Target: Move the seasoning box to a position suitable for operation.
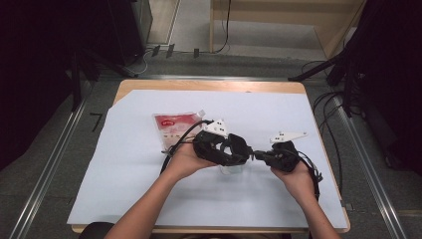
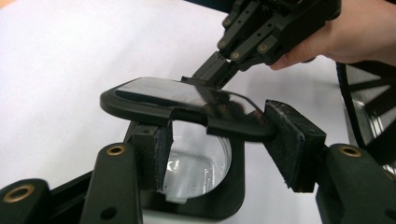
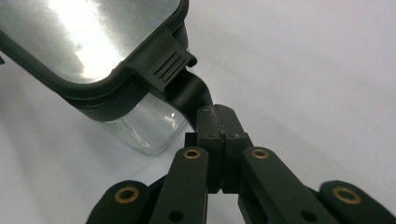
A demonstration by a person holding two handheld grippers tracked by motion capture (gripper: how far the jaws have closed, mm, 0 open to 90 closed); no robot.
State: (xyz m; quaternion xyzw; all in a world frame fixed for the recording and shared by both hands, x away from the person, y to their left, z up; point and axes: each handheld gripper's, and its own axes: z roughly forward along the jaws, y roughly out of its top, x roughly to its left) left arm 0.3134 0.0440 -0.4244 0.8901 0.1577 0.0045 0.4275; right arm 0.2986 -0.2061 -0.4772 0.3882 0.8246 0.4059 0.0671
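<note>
Red-printed pouch (image 1: pixel 174 127) lying on bench (image 1: pixel 124 169) at far left | clear container (image 2: pixel 198 170) with black lid (image 2: pixel 187 100) at bench centre | left tongs (image 2: pixel 217 154) narrowed, bracing container sides under lid | right tongs (image 3: pixel 219 128) pinched shut on lid latch (image 3: pixel 189 91) | advice: hold body firm, lift latch gently, avoid tipping.

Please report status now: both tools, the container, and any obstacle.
Left tool clamps clear container under its lid. Right tool shut on lid's latch. Red pouch behind, apart.
</note>
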